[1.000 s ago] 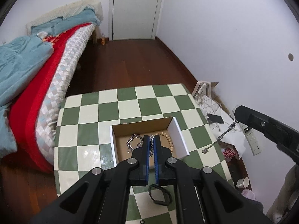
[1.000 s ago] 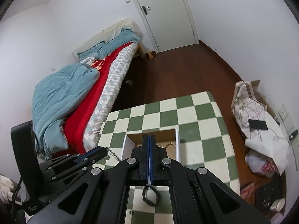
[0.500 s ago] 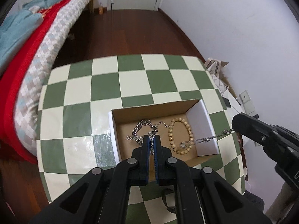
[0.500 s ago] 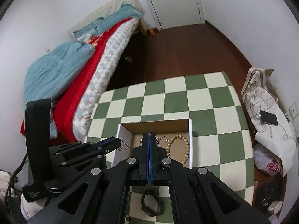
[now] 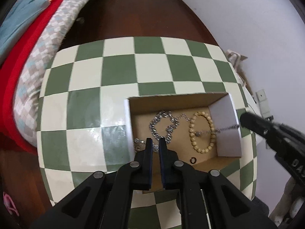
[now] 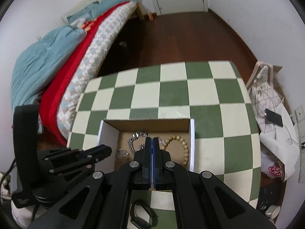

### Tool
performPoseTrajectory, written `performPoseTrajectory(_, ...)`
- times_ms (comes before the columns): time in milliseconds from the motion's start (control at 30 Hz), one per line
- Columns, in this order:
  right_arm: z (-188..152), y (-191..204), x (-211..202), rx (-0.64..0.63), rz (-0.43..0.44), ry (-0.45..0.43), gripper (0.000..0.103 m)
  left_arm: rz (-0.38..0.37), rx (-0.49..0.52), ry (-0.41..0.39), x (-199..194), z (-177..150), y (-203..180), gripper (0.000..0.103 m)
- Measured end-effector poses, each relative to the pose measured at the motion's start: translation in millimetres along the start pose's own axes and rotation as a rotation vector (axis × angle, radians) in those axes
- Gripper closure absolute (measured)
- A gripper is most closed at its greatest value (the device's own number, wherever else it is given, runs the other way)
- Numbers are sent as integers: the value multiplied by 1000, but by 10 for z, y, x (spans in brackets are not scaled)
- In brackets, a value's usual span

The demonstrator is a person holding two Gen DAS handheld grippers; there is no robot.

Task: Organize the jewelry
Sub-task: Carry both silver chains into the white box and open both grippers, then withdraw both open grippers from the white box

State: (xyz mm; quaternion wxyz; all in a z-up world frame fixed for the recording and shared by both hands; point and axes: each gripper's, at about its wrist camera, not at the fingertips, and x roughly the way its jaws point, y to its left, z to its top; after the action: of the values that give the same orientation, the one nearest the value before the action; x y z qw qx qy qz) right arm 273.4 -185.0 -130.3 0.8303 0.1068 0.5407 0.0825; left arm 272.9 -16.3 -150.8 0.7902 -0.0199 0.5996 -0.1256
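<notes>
An open cardboard box (image 5: 177, 100) (image 6: 148, 122) sits on the green-and-white checkered table. Inside lie a chunky silver bracelet (image 5: 162, 127), a wooden bead bracelet (image 5: 203, 131) (image 6: 184, 146) and a small dark ring (image 5: 193, 160). My left gripper (image 5: 155, 144) is shut on one end of a thin silver chain (image 5: 138, 145) over the box's near left corner. My right gripper (image 6: 152, 142) is shut on the chain's other end; its tip shows in the left wrist view (image 5: 246, 119), with the chain (image 5: 219, 130) stretched over the beads. The left gripper also shows in the right wrist view (image 6: 103, 150).
A black watch (image 6: 143, 215) lies on the table in front of the box. A bed with red and blue covers (image 6: 57, 57) stands to the left. Bags and clutter (image 6: 270, 103) lie on the floor at the table's right edge.
Both grippers have come down and forward over the box with the chain between them. The chain now hangs low inside the box, above the bead bracelet.
</notes>
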Motion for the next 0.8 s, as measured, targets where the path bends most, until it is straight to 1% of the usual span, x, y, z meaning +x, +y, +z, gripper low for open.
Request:
performPoseTrajectory(67, 4, -36, 58, 15, -10, 28, 102, 25, -11, -22, -56, 9, 20, 96)
performPoseTrajectory(100, 1, -67, 81, 24, -16, 40, 99, 38, -16, -37, -93, 17, 29, 94)
performPoseTrajectory(133, 4, -79, 95, 28, -22, 45, 94, 52, -20, -53, -138, 20, 39, 84)
performPoseTrajectory(167, -5, -112, 104, 37, -28, 49, 77, 73, -22, -79, -202, 19, 50, 63)
performPoseTrajectory(200, -11, -130, 106, 41, -36, 48, 53, 90, -26, -105, -253, 20, 60, 49)
performPoseTrajectory(233, -19, -146, 106, 43, -45, 46, 44, 107, -31, -126, -299, 18, 74, 26)
performPoseTrajectory(267, -25, -153, 101, 44, -50, 43, 37, 131, -33, -166, -376, 3, 84, 23)
performPoseTrajectory(300, -41, -164, 95, 44, -63, 40, 37, 146, -32, -188, -416, -1, 88, 23)
performPoseTrajectory(333, -52, -161, 94, 39, -74, 42, 37, 164, -31, -199, -439, -1, 93, 20)
performPoseTrajectory(367, -65, -159, 96, 34, -88, 43, 36, 188, -31, -210, -463, -17, 101, 9)
performPoseTrajectory(400, -90, -152, 102, 24, -116, 45, 29, 210, -29, -219, -475, -41, 110, 3)
performPoseTrajectory(433, -113, -145, 111, 13, -143, 49, 22, 223, -28, -224, -479, -63, 117, 0)
performPoseTrajectory(467, -136, -136, 123, 3, -162, 52, 8, 243, -28, -232, -477, -108, 129, 0)
performPoseTrajectory(500, -169, -125, 140, -8, -182, 57, 2, 255, -31, -238, -471, -143, 137, 0)
performPoseTrajectory(567, -247, -97, 189, -29, -217, 77, 2, 263, -43, -241, -448, -224, 164, 0)
performPoseTrajectory(633, -328, -83, 232, -38, -230, 90, 1, 265, -56, -240, -436, -290, 174, 0)
performPoseTrajectory(800, -495, -56, 251, -46, -260, 87, 0, 272, -66, -242, -441, -442, 193, 0)
